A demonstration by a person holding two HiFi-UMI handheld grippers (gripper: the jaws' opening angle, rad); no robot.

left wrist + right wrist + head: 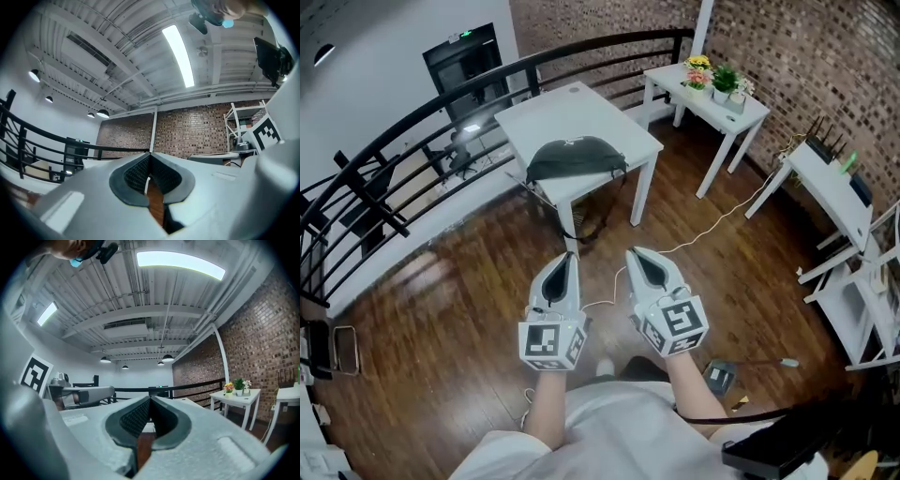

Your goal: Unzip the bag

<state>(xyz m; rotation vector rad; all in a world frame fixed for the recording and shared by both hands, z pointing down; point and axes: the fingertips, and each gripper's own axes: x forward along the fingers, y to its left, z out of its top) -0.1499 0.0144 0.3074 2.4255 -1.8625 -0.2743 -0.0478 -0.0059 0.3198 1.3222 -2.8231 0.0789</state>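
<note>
A dark grey bag (576, 157) with a hanging strap lies on the near part of a white square table (581, 112) ahead of me in the head view. My left gripper (570, 257) and right gripper (632, 253) are held side by side over the wooden floor, well short of the table. Both point level toward it. Each has its jaws shut with nothing between them. In the left gripper view the left gripper (149, 157) tips meet against the brick wall; in the right gripper view the right gripper (150, 401) tips meet the same way. The bag is hidden in both gripper views.
A black railing (412, 122) curves behind the table. A second white table (712, 98) with potted flowers (698, 72) stands at the right by the brick wall. White shelving (853, 234) lines the far right. A white cable (712, 225) runs over the floor.
</note>
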